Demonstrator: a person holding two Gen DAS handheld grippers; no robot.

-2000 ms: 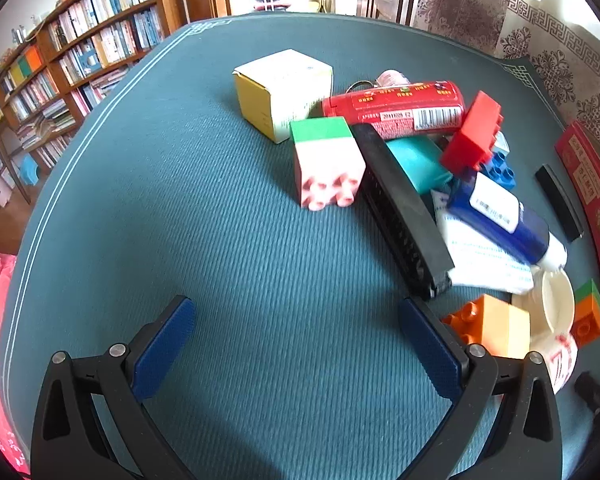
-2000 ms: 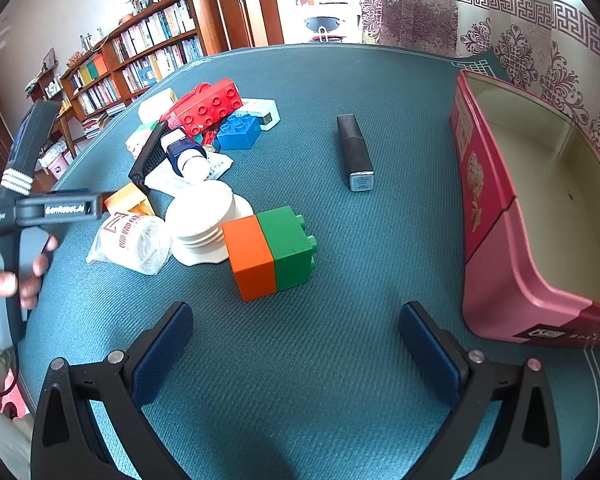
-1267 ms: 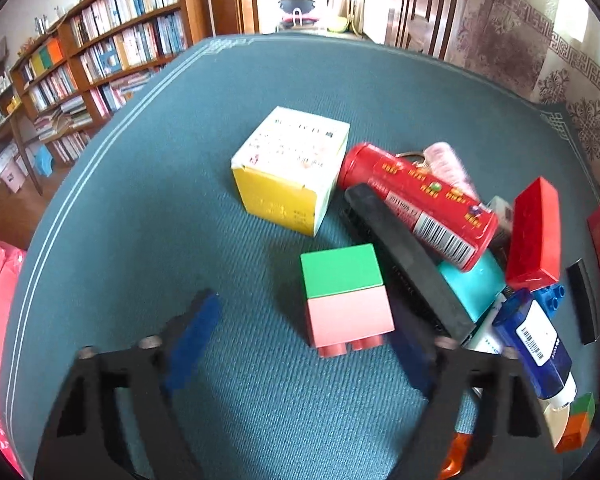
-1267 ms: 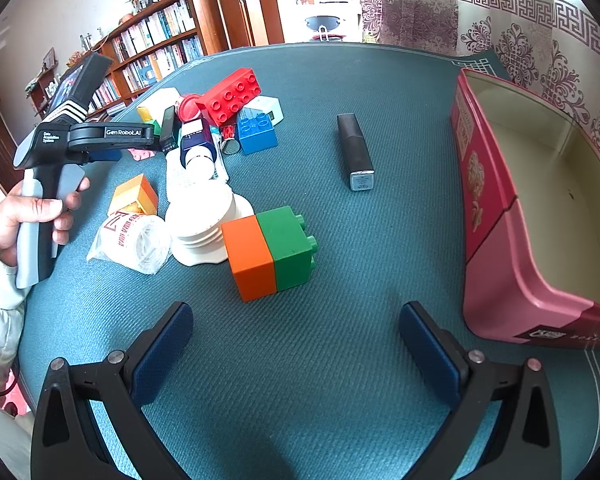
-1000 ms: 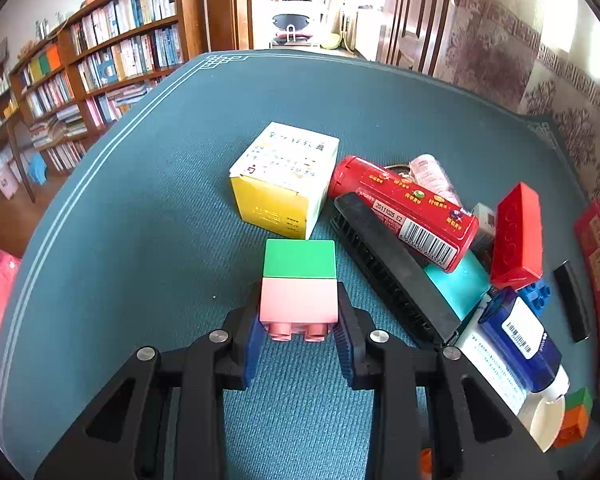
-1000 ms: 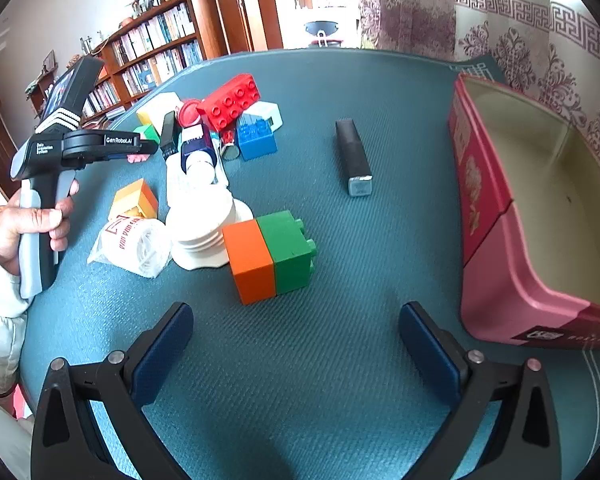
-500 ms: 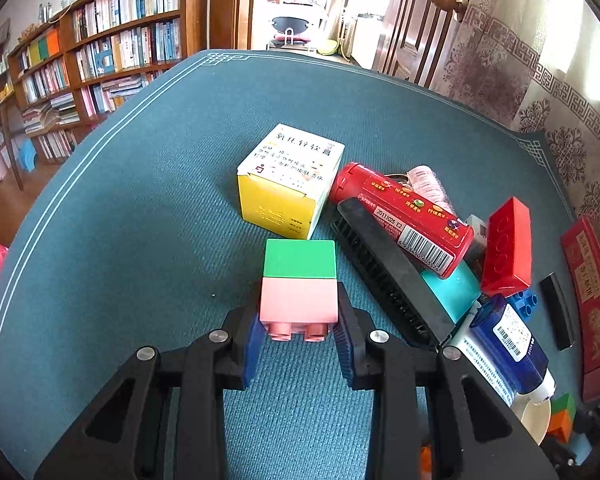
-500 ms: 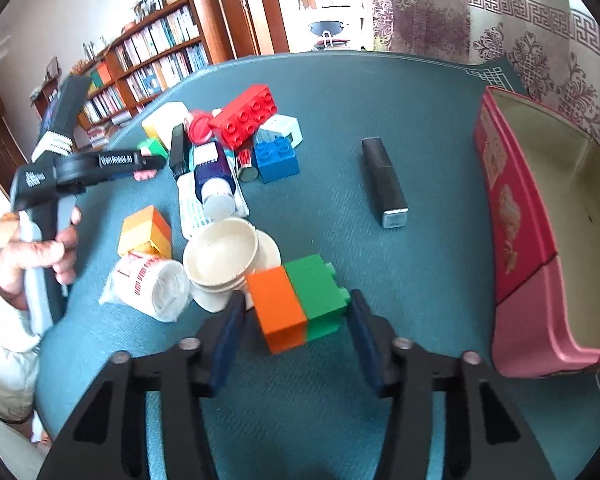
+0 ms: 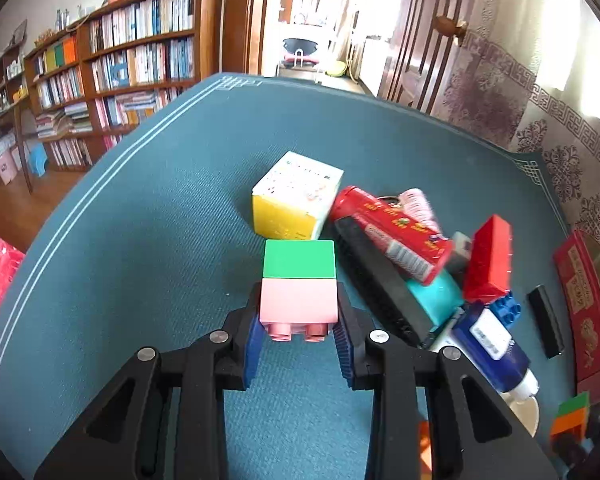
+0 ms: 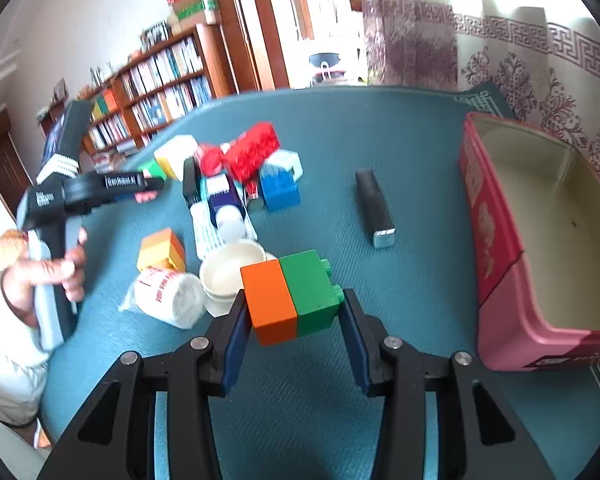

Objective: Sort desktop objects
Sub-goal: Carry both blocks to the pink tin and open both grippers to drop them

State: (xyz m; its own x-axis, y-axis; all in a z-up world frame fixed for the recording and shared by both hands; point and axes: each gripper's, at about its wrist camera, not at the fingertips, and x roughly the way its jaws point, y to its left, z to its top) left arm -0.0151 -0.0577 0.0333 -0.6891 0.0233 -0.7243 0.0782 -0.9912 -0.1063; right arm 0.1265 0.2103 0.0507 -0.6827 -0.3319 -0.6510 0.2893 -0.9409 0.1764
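My left gripper (image 9: pixel 299 332) is shut on a pink and green block (image 9: pixel 299 284) and holds it above the teal table cover. My right gripper (image 10: pixel 294 320) is shut on an orange and green block (image 10: pixel 290 296), lifted off the table. An open red and pink box (image 10: pixel 540 240) stands at the right in the right wrist view. The left gripper also shows in the right wrist view (image 10: pixel 148 190), held in a hand at the left.
A pile lies mid-table: a yellow and white carton (image 9: pixel 296 196), a red tube (image 9: pixel 392 232), a black comb (image 9: pixel 380 284), a red brick (image 9: pixel 488 260), a blue bottle (image 9: pixel 492 340). White bowls (image 10: pixel 232 272), a wrapped roll (image 10: pixel 168 296) and a black bar (image 10: pixel 374 208) lie nearby.
Both grippers closed on their blocks, the left first. Both blocks now ride higher above the table, and the pile looks farther below the left gripper.
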